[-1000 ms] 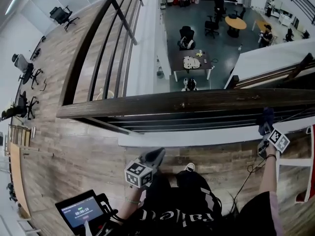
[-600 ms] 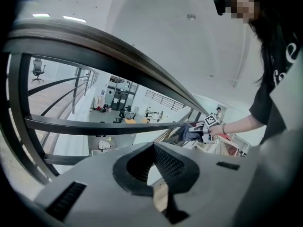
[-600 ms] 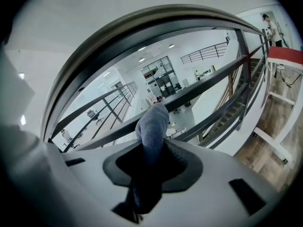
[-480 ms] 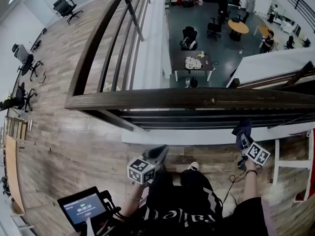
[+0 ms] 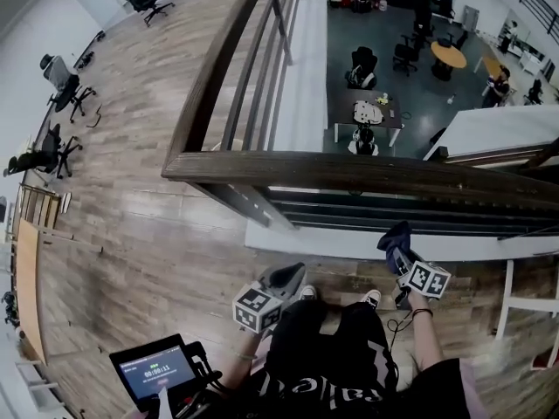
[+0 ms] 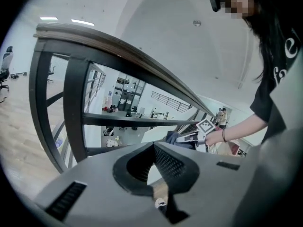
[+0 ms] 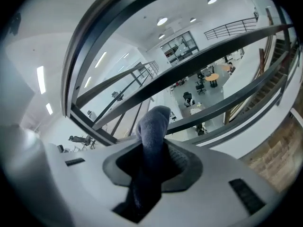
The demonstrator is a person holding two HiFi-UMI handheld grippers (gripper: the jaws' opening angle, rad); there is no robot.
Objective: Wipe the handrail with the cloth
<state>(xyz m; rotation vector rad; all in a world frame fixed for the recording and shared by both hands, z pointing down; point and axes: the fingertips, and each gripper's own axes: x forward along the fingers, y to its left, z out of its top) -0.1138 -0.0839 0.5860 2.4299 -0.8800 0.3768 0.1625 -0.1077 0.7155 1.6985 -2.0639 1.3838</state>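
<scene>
Head view: rail [image 5: 349, 175] runs across, corner at left, open drop beyond. Right gripper [image 5: 400, 253] holds cloth [image 5: 395, 236] below rail, beside lower bars [image 5: 393, 212], off top surface. Left gripper [image 5: 286, 276] low, apart from rail. Judged: no wipe contact now; rail top left to do.

Left gripper view: jaws together, nothing between. Rail [image 6: 118, 56] above.

Right gripper view: jaws clamped on cloth [image 7: 152, 126]. Rail [image 7: 90, 32] overhead, bars close ahead, free room upward.

The handrail [image 5: 349, 175] crosses ahead; below it, the left tool [image 5: 284, 279] lies left of the cloth [image 5: 395, 234].
</scene>
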